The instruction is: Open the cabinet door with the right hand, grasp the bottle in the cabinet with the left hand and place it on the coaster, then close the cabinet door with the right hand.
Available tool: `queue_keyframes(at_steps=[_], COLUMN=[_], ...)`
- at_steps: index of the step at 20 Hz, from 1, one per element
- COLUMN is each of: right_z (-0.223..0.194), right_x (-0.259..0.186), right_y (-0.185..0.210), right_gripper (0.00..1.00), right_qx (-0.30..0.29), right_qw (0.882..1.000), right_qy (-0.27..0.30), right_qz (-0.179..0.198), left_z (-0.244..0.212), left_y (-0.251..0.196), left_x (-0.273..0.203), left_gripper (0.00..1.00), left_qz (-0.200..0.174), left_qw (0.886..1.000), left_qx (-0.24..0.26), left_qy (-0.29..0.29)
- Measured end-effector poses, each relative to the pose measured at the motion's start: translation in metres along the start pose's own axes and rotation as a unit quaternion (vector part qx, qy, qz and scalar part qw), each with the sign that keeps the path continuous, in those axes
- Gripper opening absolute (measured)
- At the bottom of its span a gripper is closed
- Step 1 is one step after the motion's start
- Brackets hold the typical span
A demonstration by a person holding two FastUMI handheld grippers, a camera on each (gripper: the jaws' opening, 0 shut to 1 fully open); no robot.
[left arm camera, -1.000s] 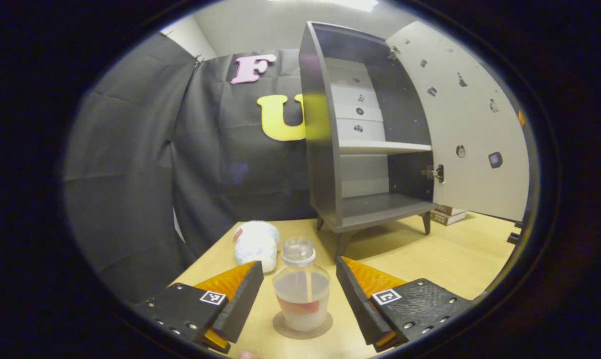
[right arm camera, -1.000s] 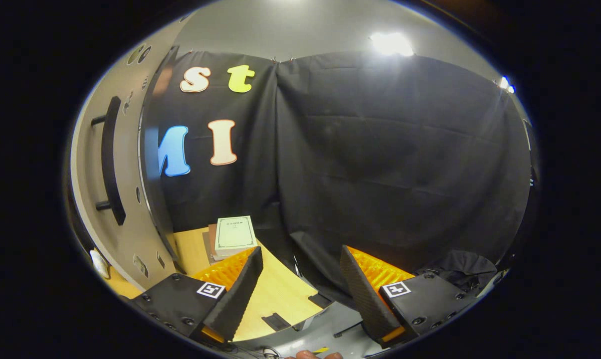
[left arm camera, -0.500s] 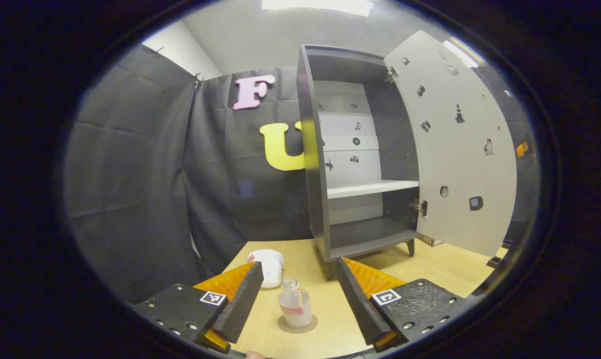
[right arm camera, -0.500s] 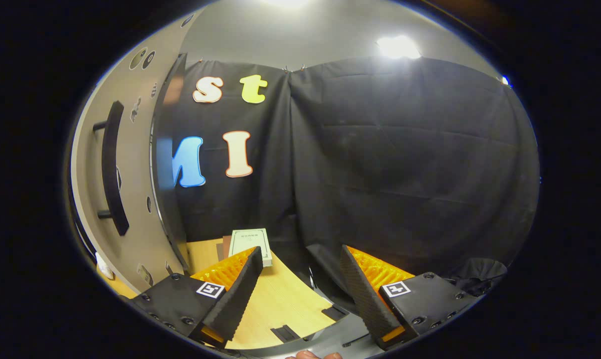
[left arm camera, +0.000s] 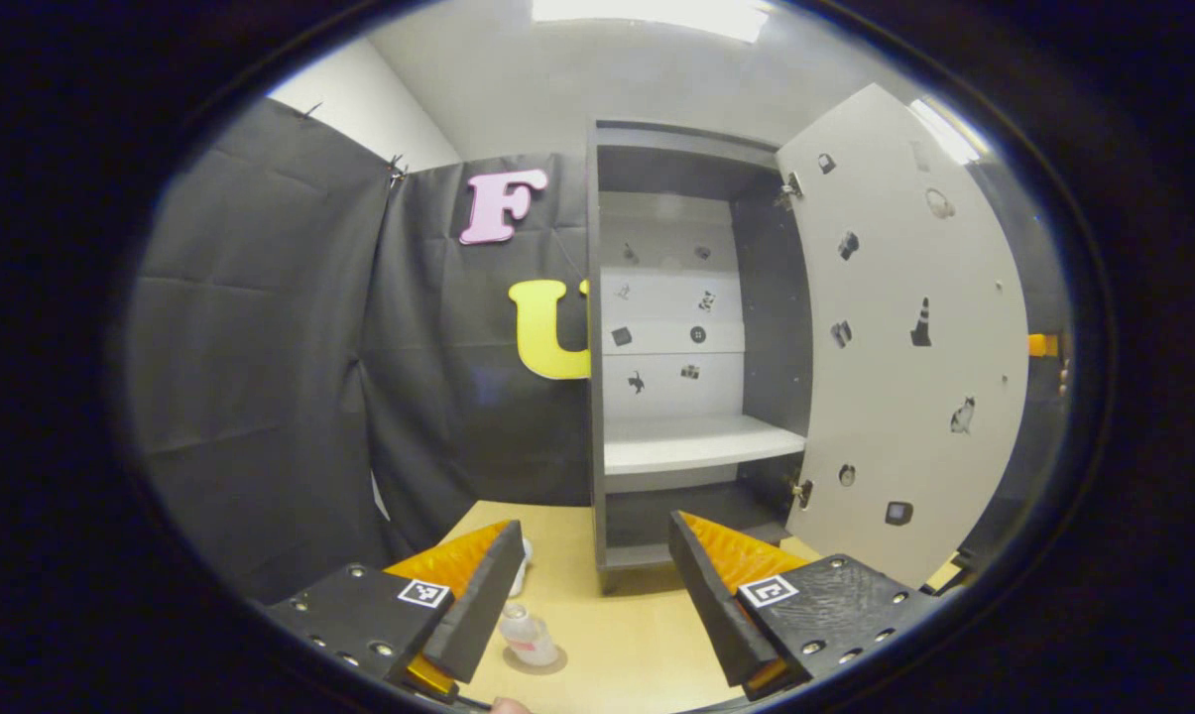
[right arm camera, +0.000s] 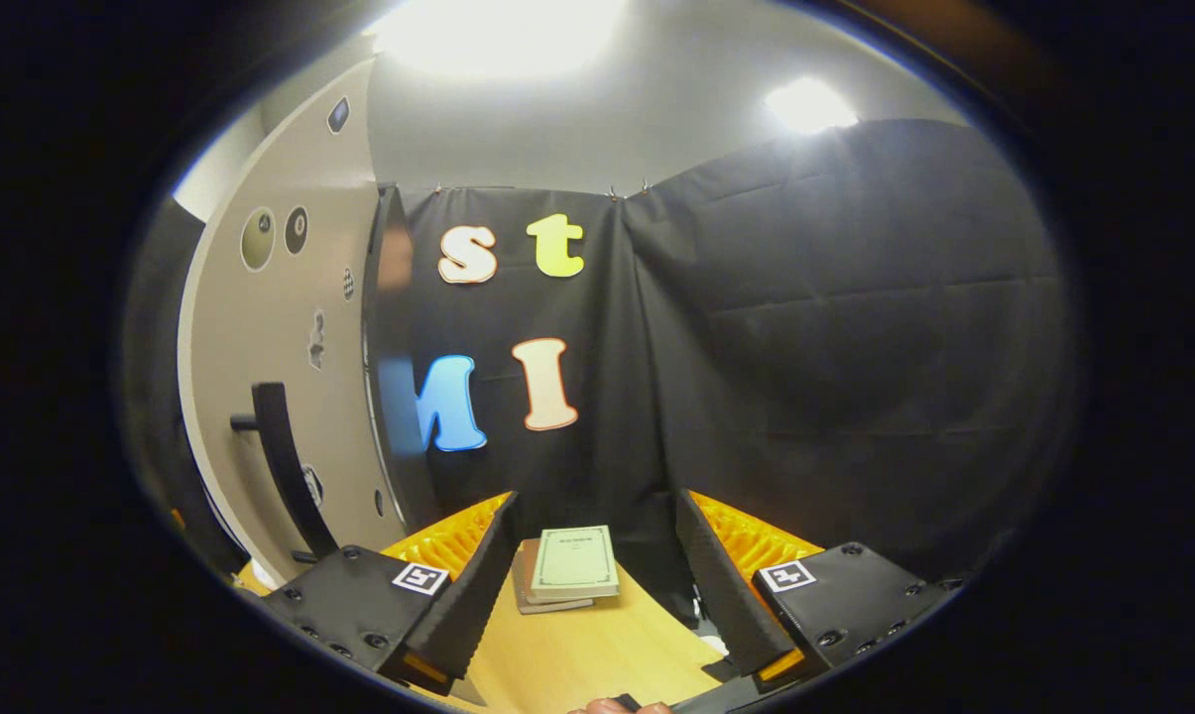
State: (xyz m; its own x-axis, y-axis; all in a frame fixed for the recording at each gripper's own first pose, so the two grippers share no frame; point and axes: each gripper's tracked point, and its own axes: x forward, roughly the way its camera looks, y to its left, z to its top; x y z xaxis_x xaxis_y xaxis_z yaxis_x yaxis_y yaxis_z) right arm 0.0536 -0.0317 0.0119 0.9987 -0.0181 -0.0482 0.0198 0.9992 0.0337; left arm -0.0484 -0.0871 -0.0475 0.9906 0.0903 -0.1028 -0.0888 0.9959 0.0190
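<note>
A small clear bottle with pale liquid and a red band stands upright on a round brown coaster on the wooden table. My left gripper is open, above and back from the bottle, with nothing between its fingers. The grey cabinet stands open behind it, with a bare white shelf. Its pale door is swung out to the right. In the right gripper view the door's outer face with its dark bar handle is at left. My right gripper is open, to the right of the handle.
A white fluffy object lies partly hidden behind my left gripper's left finger. A stack of books lies on the table beyond the right gripper, against the black cloth wall. A fingertip shows at the bottom edge.
My left gripper has drawn back and up from the bottle, which stays on the coaster and looks much smaller. The right gripper has tilted up; handle and books now sit nearer its fingers.
</note>
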Motion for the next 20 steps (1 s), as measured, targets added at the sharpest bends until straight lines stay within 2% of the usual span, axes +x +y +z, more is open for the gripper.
queue_keyframes(at_steps=[2,3,4,5,7,8,9,10,12,13,14,15,16,20], right_z=[0.007,0.010,0.013,0.014,0.017,0.020,0.023,0.022,0.020,0.019,0.020,0.022,0.025,0.028], right_x=[0.005,0.006,0.007,0.008,0.009,0.010,0.011,0.012,0.015,0.015,0.015,0.015,0.016,0.014], right_y=[0.010,0.013,0.020,0.027,0.043,0.049,0.052,0.058,0.068,0.072,0.076,0.078,0.077,0.091], right_gripper=[0.98,0.92,0.92,0.98,0.98,0.93,0.93,0.98,0.98,0.98,0.93,0.98,0.98,0.98], right_qx=[0.000,-0.005,-0.009,-0.007,-0.001,-0.001,-0.003,-0.006,-0.006,-0.005,-0.003,-0.001,-0.001,-0.004], right_qw=[1.000,0.999,0.998,0.998,0.995,0.993,0.992,0.990,0.987,0.985,0.984,0.983,0.984,0.984], right_qy=[0.002,0.002,0.003,0.007,0.015,0.012,0.010,0.011,0.019,0.023,0.026,0.026,0.022,0.025], right_qz=[0.028,0.040,0.054,0.068,0.102,0.117,0.127,0.140,0.162,0.170,0.177,0.180,0.176,0.178], left_z=[0.010,0.012,0.015,0.022,0.031,0.037,0.042,0.046,0.060,0.066,0.072,0.077,0.079,0.084], left_y=[-0.006,-0.007,-0.009,-0.009,-0.004,0.000,0.006,0.014,0.028,0.033,0.038,0.044,0.050,0.058], left_x=[0.003,0.004,0.005,0.007,0.007,0.006,0.006,0.007,0.005,0.004,0.003,0.003,0.004,0.010], left_gripper=[0.89,0.90,0.89,0.89,0.89,0.89,0.89,0.89,0.90,0.90,0.89,0.89,0.90,0.89], left_qz=[0.004,0.009,0.012,0.017,0.029,0.038,0.050,0.063,0.087,0.095,0.100,0.104,0.106,0.077], left_qw=[1.000,1.000,0.999,0.999,0.997,0.996,0.995,0.994,0.993,0.993,0.993,0.993,0.993,0.995], left_qx=[-0.009,-0.017,-0.028,-0.042,-0.069,-0.078,-0.083,-0.084,-0.074,-0.067,-0.059,-0.052,-0.048,-0.061], left_qy=[0.009,0.021,0.027,0.027,0.025,0.022,0.019,0.015,0.006,0.002,-0.003,-0.007,-0.010,-0.024])
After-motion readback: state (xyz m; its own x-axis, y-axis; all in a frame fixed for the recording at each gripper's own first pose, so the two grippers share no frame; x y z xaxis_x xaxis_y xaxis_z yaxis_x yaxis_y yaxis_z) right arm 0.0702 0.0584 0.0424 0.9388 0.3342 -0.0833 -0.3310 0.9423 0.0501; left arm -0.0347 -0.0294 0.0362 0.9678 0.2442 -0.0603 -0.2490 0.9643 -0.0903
